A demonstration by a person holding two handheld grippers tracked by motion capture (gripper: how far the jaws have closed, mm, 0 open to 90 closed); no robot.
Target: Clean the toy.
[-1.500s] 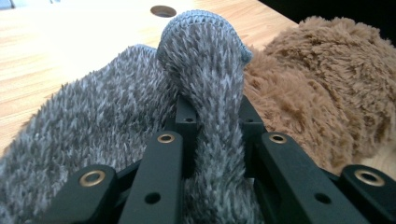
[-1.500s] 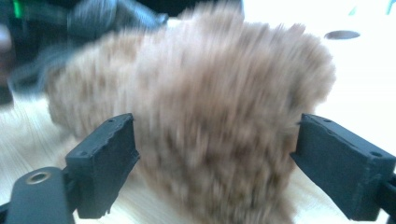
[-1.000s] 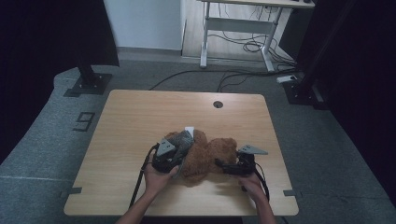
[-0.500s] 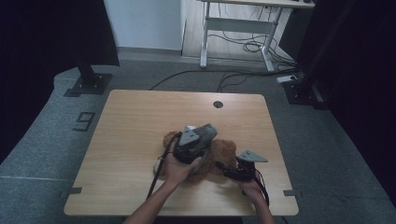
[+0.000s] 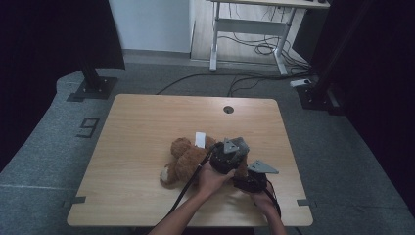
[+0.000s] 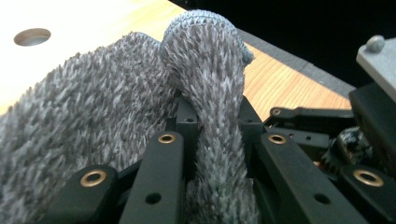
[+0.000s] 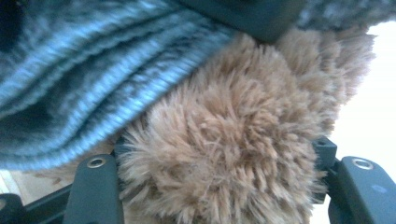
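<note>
A brown teddy bear (image 5: 188, 159) lies on the wooden surface (image 5: 142, 132), a little right of centre and toward the near edge. A white tag (image 5: 199, 139) stands out at its far side. The bear's right-hand part is hidden under the two grippers and the hands holding them, so its full pose cannot be made out from above.

The left gripper (image 5: 229, 154) sits over the bear's right portion, its grey plate uppermost, with the left hand (image 5: 211, 177) below it and a black cable trailing down along the forearm. In the left gripper view, the jaws are closed on a fold of grey knitted cloth (image 6: 212, 107) that rises between them and ends in a rounded tip; more of the same cloth spreads to the left. What garment this is cannot be told. A round hole (image 6: 31, 36) in the surface shows at the upper left, and part of the right gripper (image 6: 369, 93) is cut off at the right edge.

The right gripper (image 5: 252, 178) lies just beside the left one, nearer the surface's front edge, and the right hand (image 5: 264, 200) is mostly covered by it. In the right gripper view, the jaws clamp a thick tuft of the bear's tan fur from both sides. Blurred ribbed blue-grey cloth crosses above it. Which part of the bear is held cannot be told.
</note>
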